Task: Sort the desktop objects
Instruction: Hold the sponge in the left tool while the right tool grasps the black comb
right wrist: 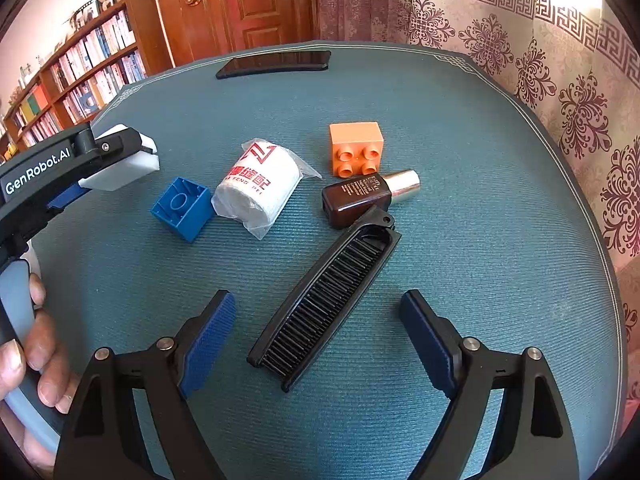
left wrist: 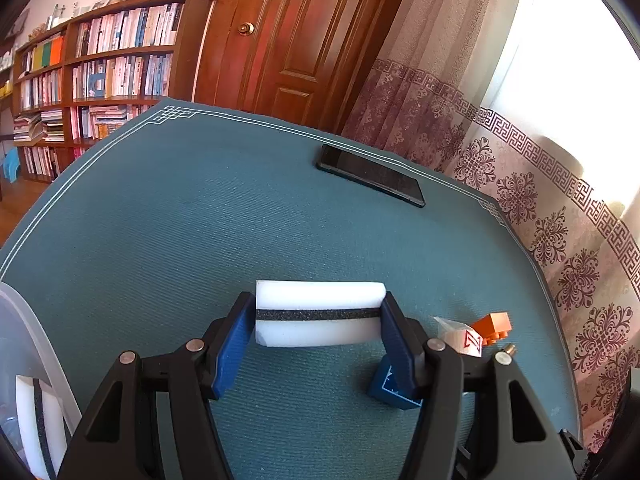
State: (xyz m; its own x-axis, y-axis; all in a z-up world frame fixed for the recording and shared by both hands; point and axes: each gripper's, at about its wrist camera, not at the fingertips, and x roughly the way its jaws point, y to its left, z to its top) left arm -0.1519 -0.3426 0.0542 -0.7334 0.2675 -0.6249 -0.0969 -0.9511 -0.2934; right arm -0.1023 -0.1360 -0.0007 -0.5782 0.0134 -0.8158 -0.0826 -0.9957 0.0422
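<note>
Gripping a white sponge (left wrist: 320,314) with a black stripe, the left gripper (left wrist: 318,334) has its 2 blue pads pressed against the sponge's ends, holding it above the teal table mat (left wrist: 180,220). At 8 o'clock in the left wrist view, a clear bin (left wrist: 24,320) holds another striped white sponge (left wrist: 38,428). A black phone (left wrist: 370,174) lies toward 1 o'clock near the mat's far edge.

The right gripper (right wrist: 318,322) stands wide open and empty, its fingers either side of the near end of a black folding comb (right wrist: 326,298) that runs toward 1 o'clock. Beyond the comb's far tip, touching it, lies a brown bottle (right wrist: 360,196) with a metallic cap. An orange block (right wrist: 355,150) sits just behind the bottle at 12 o'clock. A wrapped paper roll (right wrist: 260,186) lies at 11 o'clock, with a blue block (right wrist: 182,208) just beside it toward 10 o'clock. A person's hand (right wrist: 30,360) holds the left tool's handle at 8 o'clock.
</note>
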